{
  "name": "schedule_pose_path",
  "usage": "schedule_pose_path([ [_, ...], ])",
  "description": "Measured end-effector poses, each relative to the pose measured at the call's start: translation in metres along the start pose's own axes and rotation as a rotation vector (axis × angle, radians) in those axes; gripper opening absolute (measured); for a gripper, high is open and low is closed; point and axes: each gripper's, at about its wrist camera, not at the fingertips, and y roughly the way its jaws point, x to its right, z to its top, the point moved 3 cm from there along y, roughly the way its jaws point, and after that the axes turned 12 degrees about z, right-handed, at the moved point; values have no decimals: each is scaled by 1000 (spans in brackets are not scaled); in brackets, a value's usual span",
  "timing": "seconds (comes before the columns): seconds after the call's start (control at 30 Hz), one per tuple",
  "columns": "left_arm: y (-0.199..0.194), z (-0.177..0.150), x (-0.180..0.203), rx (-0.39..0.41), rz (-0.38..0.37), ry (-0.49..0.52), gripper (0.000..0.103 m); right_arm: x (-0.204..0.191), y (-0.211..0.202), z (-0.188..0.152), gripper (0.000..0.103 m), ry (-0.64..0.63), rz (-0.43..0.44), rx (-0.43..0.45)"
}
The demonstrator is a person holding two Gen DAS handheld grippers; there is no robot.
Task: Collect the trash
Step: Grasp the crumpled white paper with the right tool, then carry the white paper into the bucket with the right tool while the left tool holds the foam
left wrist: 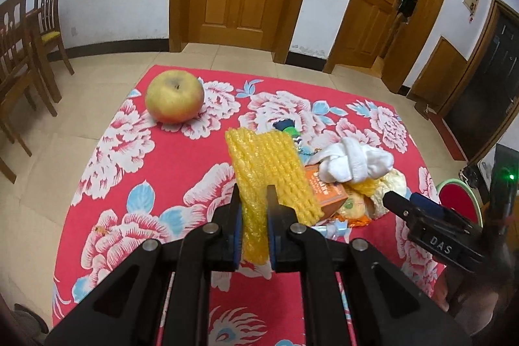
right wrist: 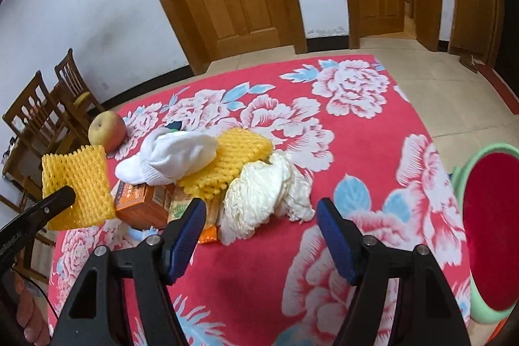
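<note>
1. Left gripper (left wrist: pixel 254 209) is clamped tight on a yellow foam net (left wrist: pixel 269 171). It's pinched near the net's lower edge and held up off the table, left of the trash pile.

2. Right gripper (right wrist: pixel 261 235) has its pads spread wide with nothing between them. It hangs over the red cloth (right wrist: pixel 373 171) just in front of the crumpled tissue (right wrist: pixel 269 190).

3. Risk 1: the net is soft and squashy, and the bite covers only a narrow strip. A quick swing could probably let it slip out or flop sideways.

4. Risk 2: the pile is stacked. A white sock (right wrist: pixel 175 156) lies on a second net (right wrist: pixel 227 164) and the orange box (right wrist: pixel 146 203). If the right pads close too far left, I'd guess they snag the snack wrapper (right wrist: pixel 207 226) or drag the sock along, and a sock isn't obviously trash.

5. Risk 3: the 2 tools are near each other in both views, so a reach across could bump them.

6. The bin (right wrist: pixel 486 216), green rim and red inside, sits off the table's right edge, well apart from the held net. That's a long carry over the pile.

7. The apple (left wrist: pixel 174 96) sits at the far left, apart from everything, and could roll if the cloth gets tugged.

8. Held net's long axis runs from the pads up and away, leaning a bit left in the left view, free end toward the far side.
</note>
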Motion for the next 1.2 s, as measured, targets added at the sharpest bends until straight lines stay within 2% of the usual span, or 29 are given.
schedule_pose_path([
  [0.07,2,-2,0,-7,-1,-5,11,1,6,-1,63,-7,3,-14],
  [0.13,2,-4,0,-12,-4,-7,11,1,13,-2,47,-3,12,-31],
  [0.17,2,-5,1,-13,-7,-7,11,2,16,-4,45,-1,19,-44],
  [0.2,1,-5,1,-12,-11,-6,11,2,18,-5,35,1,22,-52],
  [0.23,0,-5,1,-10,-13,-6,11,1,20,-6,19,2,36,-64],
  [0.47,-14,-8,2,3,-36,-9,11,-6,6,-11,18,-1,62,-39],
  [0.9,-48,-17,16,32,-106,-8,11,-14,-69,-32,18,11,88,84],
  [1.2,-77,-31,39,58,-148,41,11,7,-115,-49,18,70,55,167],
])
